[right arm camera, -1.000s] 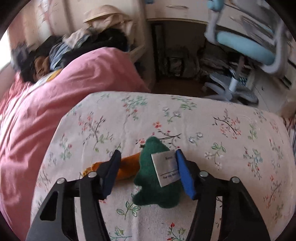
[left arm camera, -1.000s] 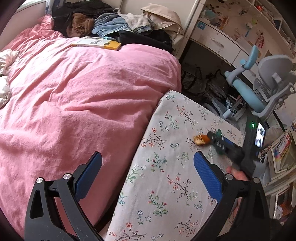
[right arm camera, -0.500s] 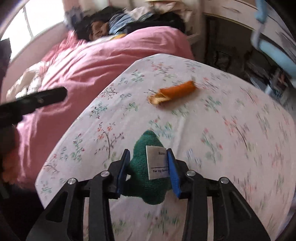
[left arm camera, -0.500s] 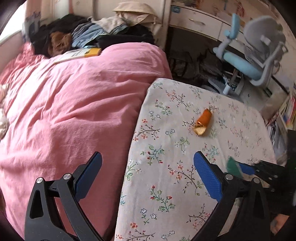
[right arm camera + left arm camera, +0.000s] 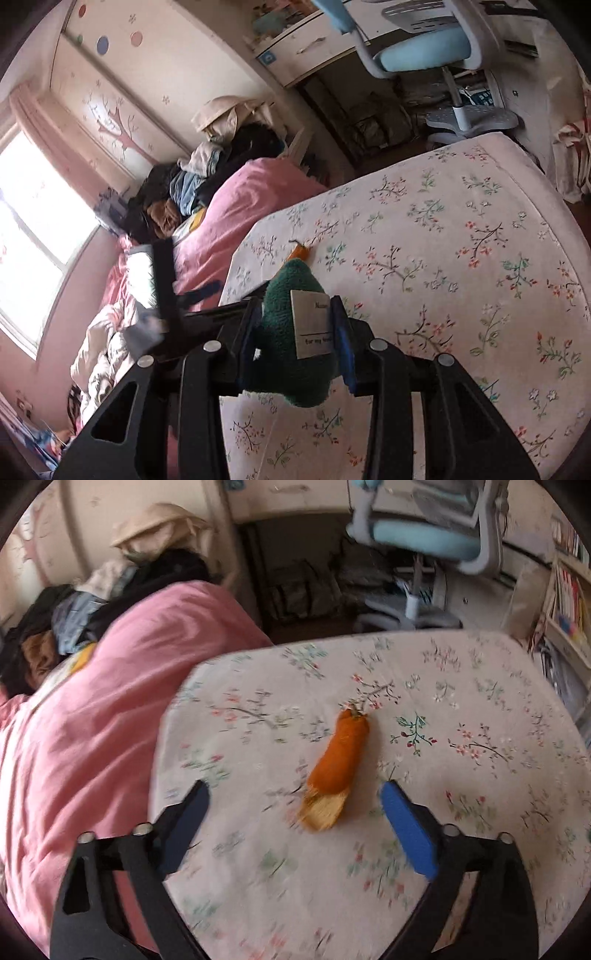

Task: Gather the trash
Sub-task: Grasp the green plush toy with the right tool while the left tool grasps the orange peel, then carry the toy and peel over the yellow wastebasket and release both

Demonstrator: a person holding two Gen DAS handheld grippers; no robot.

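An orange wrapper-like piece with a frayed tan end (image 5: 338, 766) lies on the floral cloth (image 5: 461, 709). My left gripper (image 5: 295, 816) is open, its blue pads either side of the piece's near end, just short of it. My right gripper (image 5: 295, 325) is shut on a green plush piece with a white tag (image 5: 291, 332) and holds it above the floral cloth (image 5: 443, 258). The orange piece's tip (image 5: 300, 252) shows beyond the plush. The left gripper shows dark and blurred to the left in the right wrist view (image 5: 173, 302).
A pink duvet (image 5: 92, 720) lies left of the floral cloth. Clothes (image 5: 74, 616) are piled at the bed's far end. A blue-grey desk chair (image 5: 424, 542) and a desk stand beyond. Bookshelves (image 5: 569, 590) are at the right.
My left gripper has swung over the floral cloth and closed in on the orange piece. My right gripper has lifted the green plush and drawn it back from the orange piece.
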